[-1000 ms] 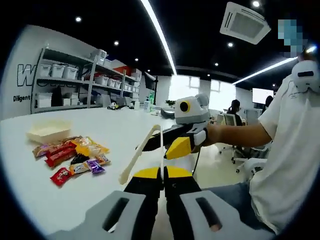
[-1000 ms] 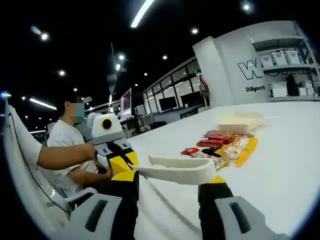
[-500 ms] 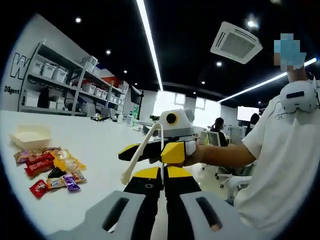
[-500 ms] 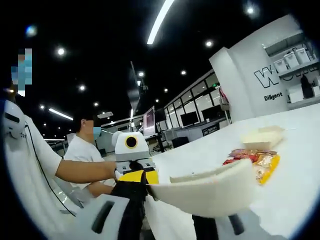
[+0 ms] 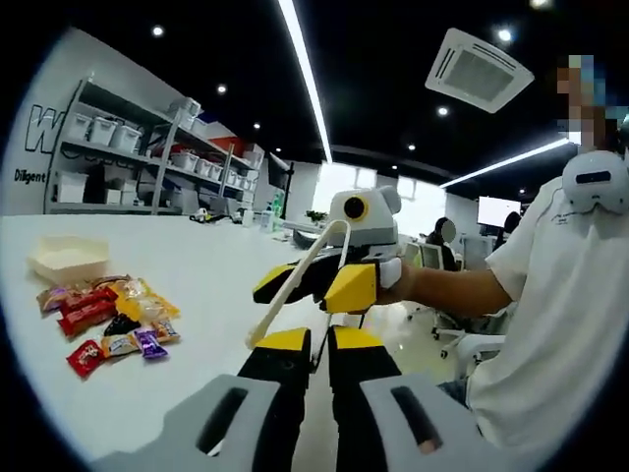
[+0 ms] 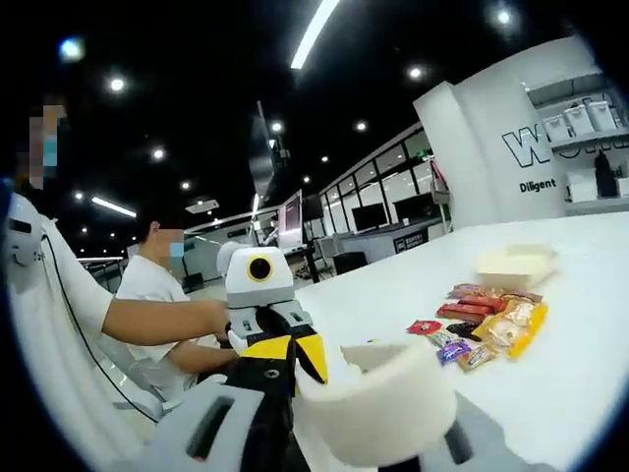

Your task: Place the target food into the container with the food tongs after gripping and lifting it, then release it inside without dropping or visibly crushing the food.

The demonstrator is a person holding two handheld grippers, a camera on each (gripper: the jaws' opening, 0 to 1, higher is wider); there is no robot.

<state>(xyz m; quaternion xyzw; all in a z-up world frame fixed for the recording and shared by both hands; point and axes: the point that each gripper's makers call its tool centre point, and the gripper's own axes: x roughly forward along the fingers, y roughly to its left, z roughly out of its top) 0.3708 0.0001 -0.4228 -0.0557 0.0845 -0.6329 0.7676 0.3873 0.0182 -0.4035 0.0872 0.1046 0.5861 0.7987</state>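
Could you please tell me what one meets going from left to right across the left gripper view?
Container → pile of snack packets → food tongs → right hand-held gripper → person's forearm → white T-shirt.

Right gripper (image 5: 329, 285) clamps something; left gripper (image 5: 316, 356) nearly closed, unladen.

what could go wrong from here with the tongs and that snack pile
1. The cream plastic food tongs are clamped in the right gripper up in the air, away from the pile of wrapped snacks; they may twist in the grip on the way down.
2. The packets lie packed together, so the tongs might catch two at once.
3. The shallow cream tray sits right behind the pile and could get nudged.
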